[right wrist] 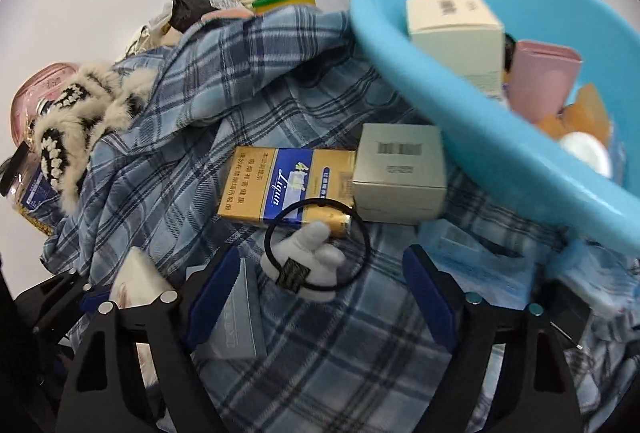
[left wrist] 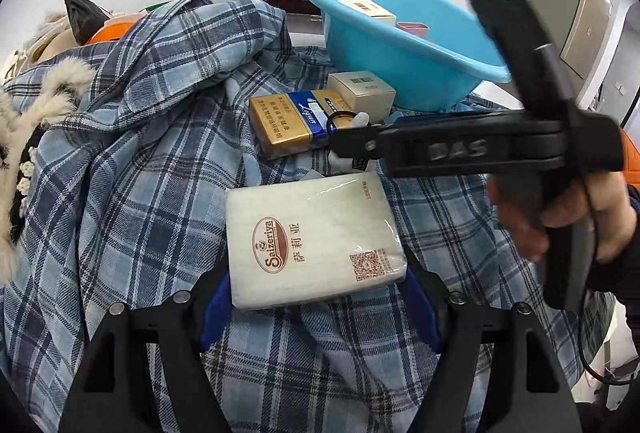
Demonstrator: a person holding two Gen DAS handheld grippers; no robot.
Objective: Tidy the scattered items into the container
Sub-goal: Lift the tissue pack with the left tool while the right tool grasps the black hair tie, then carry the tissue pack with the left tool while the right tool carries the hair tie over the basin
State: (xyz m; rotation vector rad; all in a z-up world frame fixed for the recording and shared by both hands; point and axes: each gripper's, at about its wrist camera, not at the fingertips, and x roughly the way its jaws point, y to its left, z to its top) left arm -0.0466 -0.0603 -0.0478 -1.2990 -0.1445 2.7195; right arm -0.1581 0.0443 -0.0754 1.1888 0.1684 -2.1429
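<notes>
The blue basin point(right wrist: 460, 121) fills the upper right. Low in the left wrist view, the left gripper point(left wrist: 316, 297) clamps the tissue pack point(left wrist: 312, 241). The right gripper point(right wrist: 320, 285) gapes, untouching, around the hair tie point(right wrist: 316, 245) at lower centre.

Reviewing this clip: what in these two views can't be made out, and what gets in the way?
- Left wrist view: the blue basin's floor and most contents are hidden by its near wall and the right gripper.
- Left wrist view: whether the left gripper presses the tissue pack; the pack covers both pads.
- Right wrist view: print on the boxes in the basin is motion-blurred.
- Right wrist view: the grey card is partly behind a finger.
</notes>
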